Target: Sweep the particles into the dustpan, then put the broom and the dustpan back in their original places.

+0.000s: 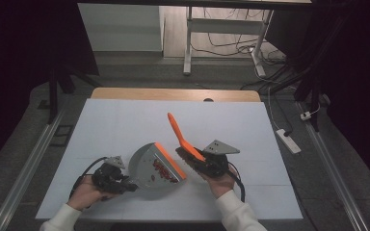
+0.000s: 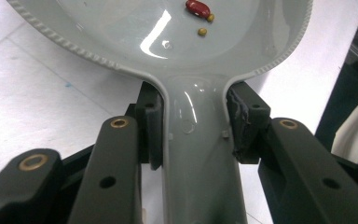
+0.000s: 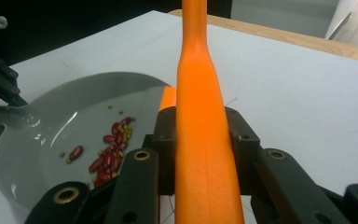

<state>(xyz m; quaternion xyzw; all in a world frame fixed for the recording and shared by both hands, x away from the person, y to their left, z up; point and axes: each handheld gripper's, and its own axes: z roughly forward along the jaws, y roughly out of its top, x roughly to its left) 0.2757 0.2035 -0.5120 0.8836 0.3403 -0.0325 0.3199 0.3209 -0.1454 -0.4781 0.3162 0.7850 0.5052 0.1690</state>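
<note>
A grey dustpan (image 1: 147, 168) with an orange front lip rests near the table's front, holding red beans (image 1: 163, 171) and small yellow-green ones. My left gripper (image 1: 110, 179) is shut on the dustpan's handle (image 2: 198, 154); its pads (image 2: 151, 128) press both sides of the grey neck, and a few beans (image 2: 198, 8) lie in the pan beyond. My right gripper (image 1: 207, 166) is shut on an orange brush (image 1: 183, 139), whose handle (image 3: 203, 126) points up and away. The dark bristles sit at my hand, beside the dustpan's lip. The beans (image 3: 109, 156) gather in the pan (image 3: 51, 135).
A white sheet (image 1: 125, 125) covers the wooden table (image 1: 173, 94). Beyond the far edge stand a desk frame (image 1: 221, 36) and loose cables on the floor. A power strip (image 1: 289, 139) lies on the floor to the right.
</note>
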